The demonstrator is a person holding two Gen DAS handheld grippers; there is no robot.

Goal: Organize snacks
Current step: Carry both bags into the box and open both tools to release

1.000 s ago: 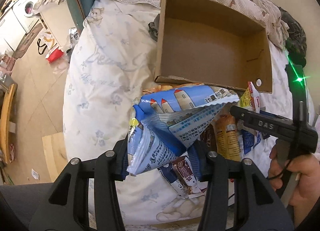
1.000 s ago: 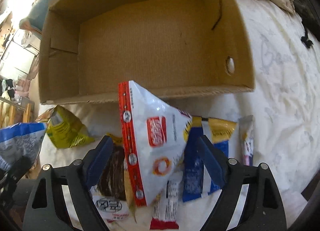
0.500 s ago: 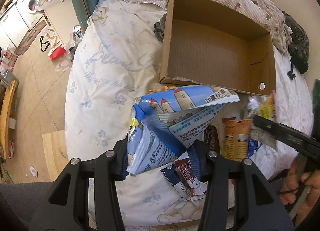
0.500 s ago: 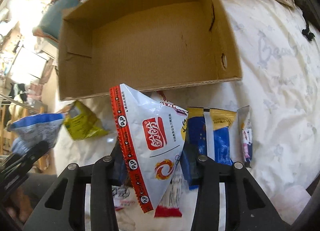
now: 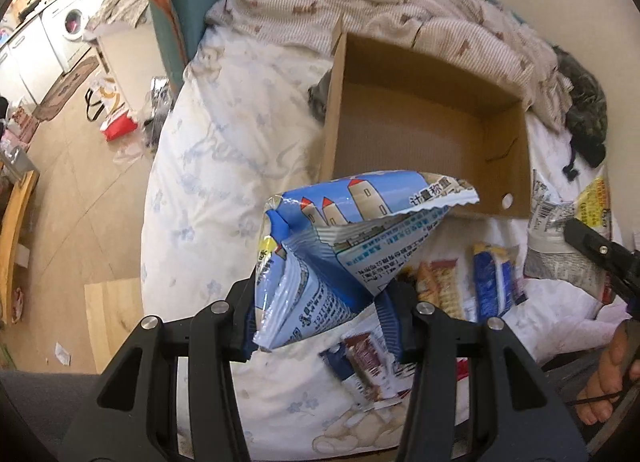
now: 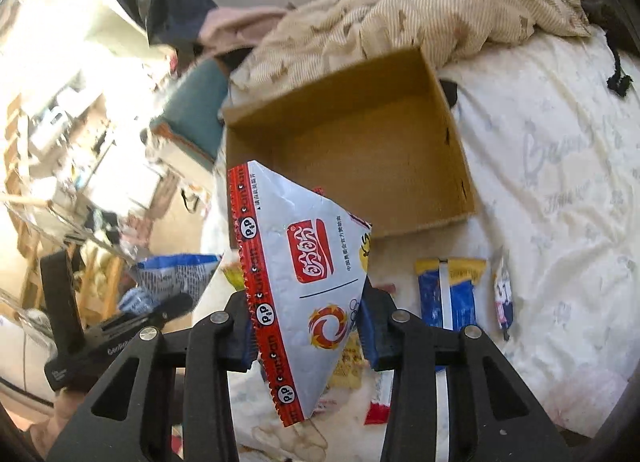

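Right hand-held gripper (image 6: 306, 336) newly clamped on white-red snack bag (image 6: 308, 282), now higher above cardboard box (image 6: 360, 154).

Black tongs (image 5: 324, 322) — silver screws, blue pads (image 6: 370, 336).

Left wrist view: mounted behind the left gripper (image 5: 324, 318), aimed steeply downward along its fingers; the blue snack bag (image 5: 344, 254) fills the near field between them. Beyond the fingertips the cardboard box (image 5: 420, 134) is seen at middle distance, with the bed cover (image 5: 224, 166) to the left.

Right wrist view: mounted behind the right gripper (image 6: 306, 336), tilted less steeply; the white and red snack bag (image 6: 304, 282) is seen close between the fingers.

Shared field: the cardboard box (image 6: 360, 150), the loose blue and yellow packet (image 5: 494, 282) (image 6: 448, 294), and each opposite gripper at the frame's edge.
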